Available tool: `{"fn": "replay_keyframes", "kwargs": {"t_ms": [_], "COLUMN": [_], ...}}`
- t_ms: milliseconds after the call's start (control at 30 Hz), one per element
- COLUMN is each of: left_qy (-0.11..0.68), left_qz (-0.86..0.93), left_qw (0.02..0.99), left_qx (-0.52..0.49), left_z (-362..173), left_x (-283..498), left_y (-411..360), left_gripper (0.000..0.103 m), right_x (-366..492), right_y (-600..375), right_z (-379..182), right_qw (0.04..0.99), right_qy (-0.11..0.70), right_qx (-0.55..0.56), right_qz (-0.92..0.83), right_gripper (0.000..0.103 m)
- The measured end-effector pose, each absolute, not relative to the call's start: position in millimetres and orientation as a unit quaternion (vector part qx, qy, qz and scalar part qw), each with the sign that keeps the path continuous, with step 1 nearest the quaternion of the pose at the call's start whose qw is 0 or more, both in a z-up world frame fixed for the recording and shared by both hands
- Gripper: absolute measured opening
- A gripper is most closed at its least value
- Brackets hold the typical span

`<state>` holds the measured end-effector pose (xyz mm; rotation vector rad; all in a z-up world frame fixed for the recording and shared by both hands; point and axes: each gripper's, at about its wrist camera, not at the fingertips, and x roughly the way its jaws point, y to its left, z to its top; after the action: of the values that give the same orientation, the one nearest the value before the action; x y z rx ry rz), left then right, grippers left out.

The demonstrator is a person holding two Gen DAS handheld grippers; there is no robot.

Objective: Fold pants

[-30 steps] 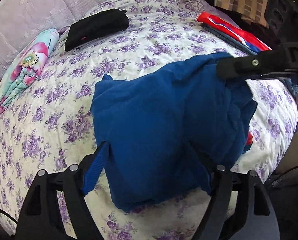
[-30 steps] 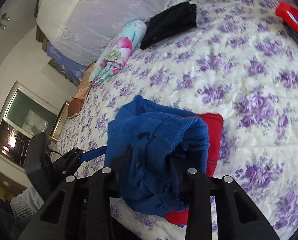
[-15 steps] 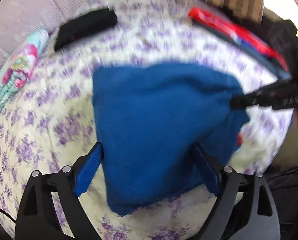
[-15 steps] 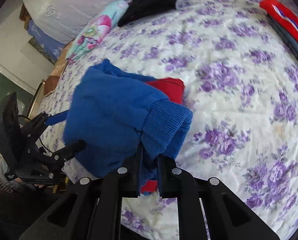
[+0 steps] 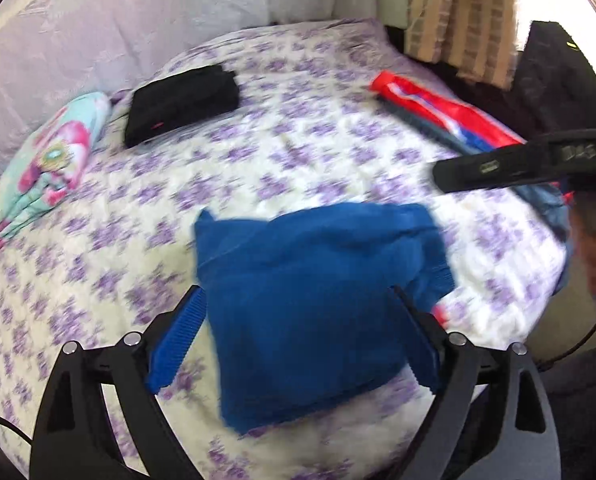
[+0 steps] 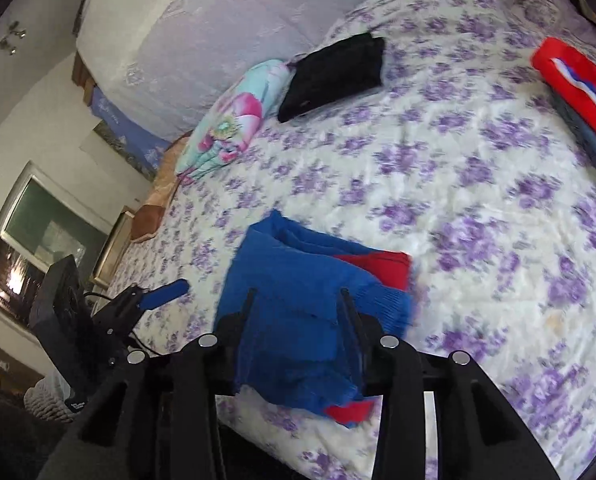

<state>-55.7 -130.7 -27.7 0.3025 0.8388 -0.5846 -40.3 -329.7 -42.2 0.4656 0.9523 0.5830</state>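
- The bed (image 5: 306, 160) spreads out ahead of both tools; its near edge runs just under your left gripper (image 5: 298, 332), and its corner falls away to that gripper's right, so keep the work pushed forward, away from the drop.
- The blue pants (image 5: 314, 300) lie folded into a compact pad directly between the left gripper's fingers and just beyond the right gripper (image 6: 298, 320), resting on the quilt near the bed's front edge. A red lining or second layer (image 6: 382, 272) peeks out on the right side of the pad.
- Your left gripper stands wide apart, fingers straddling the pad without pinching it. Your right gripper has just been opening; its fingers are now parted over the cuff end and press on nothing.
- The fold looks essentially made. I judge the job now is tidying: press the top layer flat and tuck the red edge under, rather than regripping.
- Ahead of the tools there is plenty of bare quilt for sliding the pad forward.
- Farther ahead and left sit a black folded garment (image 5: 182, 104) and a floral bundle (image 5: 50, 168), well apart from the pants; to the right lies a red striped cloth (image 5: 438, 108). Steer clear of those.
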Motion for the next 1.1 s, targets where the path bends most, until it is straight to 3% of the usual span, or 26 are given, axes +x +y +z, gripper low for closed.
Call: {"fn": "replay_keyframes", "kwargs": {"t_ms": [167,267,533,700,867,900,933,967,1100], "left_qy": [0.471,0.449,0.431,0.417,0.453,0.463,0.474,0.481,0.459], "left_qz": [-0.287,-0.285,-0.29,-0.266,-0.188,-0.174,-0.168,-0.165,-0.164], "left_qw": [0.813,0.822,0.832,0.861,0.866,0.864,0.859,0.856,0.862], "left_qx": [0.188,0.202,0.196,0.118,0.095,0.097,0.096,0.095,0.142], "left_z": [-86.9,-104.1,-93.0,-54.0,-71.2,-80.7,-90.4,-97.3,-114.1], "left_x": [-40.9,-37.2,-37.7,-21.2,30.3,41.0,49.5,51.7,49.8], "left_y": [-161.4,-163.4,-160.7,-108.0,-88.1,-88.9,-88.4,-85.8,-95.4], "left_gripper": [0.088,0.092,0.09,0.09,0.09,0.09,0.092,0.092,0.098], "right_x": [2.9,25.2,24.6,-17.9,-41.8,-46.3,-48.2,-47.9,-52.1], "right_y": [-281.4,-278.3,-292.7,-326.8,-311.8,-306.3,-301.2,-296.5,-293.4], "right_z": [-82.1,-120.6,-111.0,-67.1,-65.8,-71.5,-81.4,-93.8,-111.3], "right_qw": [0.796,0.801,0.807,0.844,0.846,0.843,0.84,0.835,0.847], "right_qy": [0.506,0.539,0.513,0.453,0.47,0.48,0.493,0.508,0.498], "right_qx": [0.19,0.142,0.173,0.186,0.129,0.113,0.097,0.085,0.054], "right_qz": [0.275,0.219,0.235,0.22,0.217,0.215,0.205,0.192,0.18], "right_gripper": [0.022,0.0,0.0,0.005,0.008,0.014,0.036,0.043,0.043]}}
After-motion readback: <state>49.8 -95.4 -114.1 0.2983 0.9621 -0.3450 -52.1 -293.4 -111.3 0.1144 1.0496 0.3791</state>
